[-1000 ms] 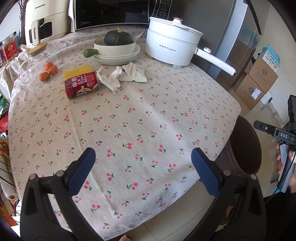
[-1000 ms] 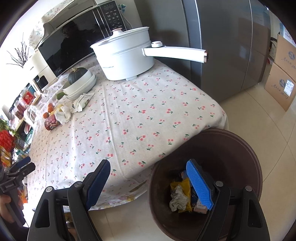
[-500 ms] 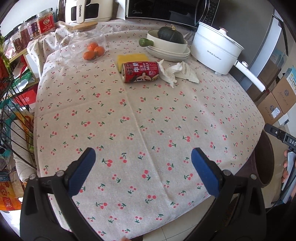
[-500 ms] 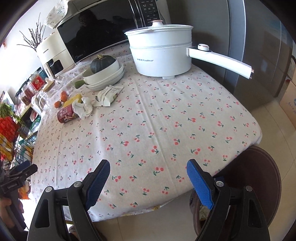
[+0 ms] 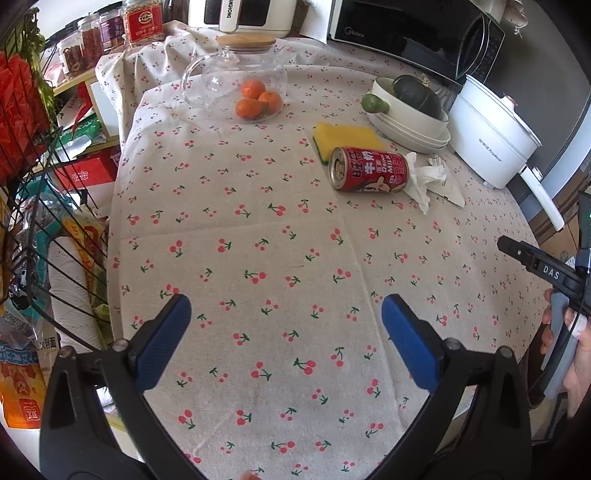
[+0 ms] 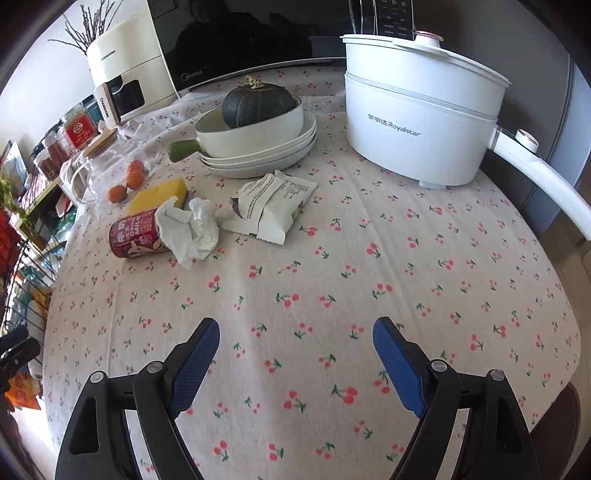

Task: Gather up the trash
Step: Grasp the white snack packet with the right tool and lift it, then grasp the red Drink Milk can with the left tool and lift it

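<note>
Centrally, toward the far side of the cherry-print tablecloth point(image 6: 332, 280): a red milk can point(image 6: 135, 234) lying on its side, open end facing the left wrist view. Touching its other end, a crumpled white tissue point(image 6: 192, 229). Just beside the tissue, overlapping its edge, a torn white wrapper point(image 6: 275, 203) with printed text, lying flat. Behind the can and nearly touching it, a yellow sponge point(image 6: 159, 195) (dark green underside visible from the left).

Farther back: a stack of pale plates point(image 6: 266, 158) carrying a bowl with a dark green squash point(image 6: 256, 103) in it, and a green stub of a handle point(image 6: 181, 149) poking out to the left. Right of that, a white lidded electric pot point(image 6: 417, 118) with a long white handle reaching off toward the table edge. Left of the sponge, a glass jug point(image 5: 236, 85) with a wooden lid and three small oranges point(image 5: 256, 99) inside. Along the wall, a black microwave point(image 5: 413, 33) and a white appliance point(image 6: 125, 70).

Nearer the camera: left gripper point(image 5: 286, 325) over bare cloth, blue pads spread wide, nothing between them, well apart from the can. Right gripper point(image 6: 295, 343) likewise spread wide and empty over the cloth, well short of the tissue and wrapper; seen also at the right edge of the left view, gripped by a hand point(image 5: 576, 354).
</note>
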`<state>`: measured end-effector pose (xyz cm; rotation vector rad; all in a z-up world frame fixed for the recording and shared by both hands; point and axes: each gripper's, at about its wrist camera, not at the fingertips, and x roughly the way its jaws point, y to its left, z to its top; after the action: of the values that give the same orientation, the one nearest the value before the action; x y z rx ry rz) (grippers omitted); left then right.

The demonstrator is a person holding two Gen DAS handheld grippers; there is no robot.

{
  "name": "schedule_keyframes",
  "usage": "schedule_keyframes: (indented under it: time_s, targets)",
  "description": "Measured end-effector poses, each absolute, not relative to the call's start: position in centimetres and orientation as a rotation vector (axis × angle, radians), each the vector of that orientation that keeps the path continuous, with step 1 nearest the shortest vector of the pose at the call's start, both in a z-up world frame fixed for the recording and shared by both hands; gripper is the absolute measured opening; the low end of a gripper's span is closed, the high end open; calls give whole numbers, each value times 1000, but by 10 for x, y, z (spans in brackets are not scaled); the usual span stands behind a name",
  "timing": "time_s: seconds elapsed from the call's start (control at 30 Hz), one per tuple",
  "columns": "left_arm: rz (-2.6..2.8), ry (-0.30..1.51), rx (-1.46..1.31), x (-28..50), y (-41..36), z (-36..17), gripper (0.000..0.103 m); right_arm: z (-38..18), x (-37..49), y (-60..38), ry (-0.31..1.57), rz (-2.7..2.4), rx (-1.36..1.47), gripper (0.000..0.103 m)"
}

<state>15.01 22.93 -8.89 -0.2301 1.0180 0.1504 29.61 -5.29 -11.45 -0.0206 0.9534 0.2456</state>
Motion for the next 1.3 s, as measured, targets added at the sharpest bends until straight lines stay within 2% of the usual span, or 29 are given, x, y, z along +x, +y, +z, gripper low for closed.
schedule_keyframes:
  time_s: [0.27,0.63,0.7,0.8,0.83,0.87,0.93,1.3]
  targets:
    - [177,1070,-237,153,245,-108,103,-124,374,-27,939,205,47,87]
    - [205,1075,-249,161,246,-114,103,-152,416,11,924,158,-2,84]
    - [204,1074,-264,164,243,-116,103,-153,412,13,909,147,-31,69]
    - [195,1056,-276,169,234,-116,103,-152,403,11,906,183,-55,56]
    - [194,1049,-284,171,231,-115,103,-150,401,7,919,201,-50,49]
    - [194,1042,-284,176,227,-115,103,-148,399,0,932,222,-38,38]
    - [185,1024,-243,190,216,-113,103,-146,391,-16,956,256,-19,30]
    - [167,936,-76,279,150,-126,103,-138,335,-93,979,337,-77,30]
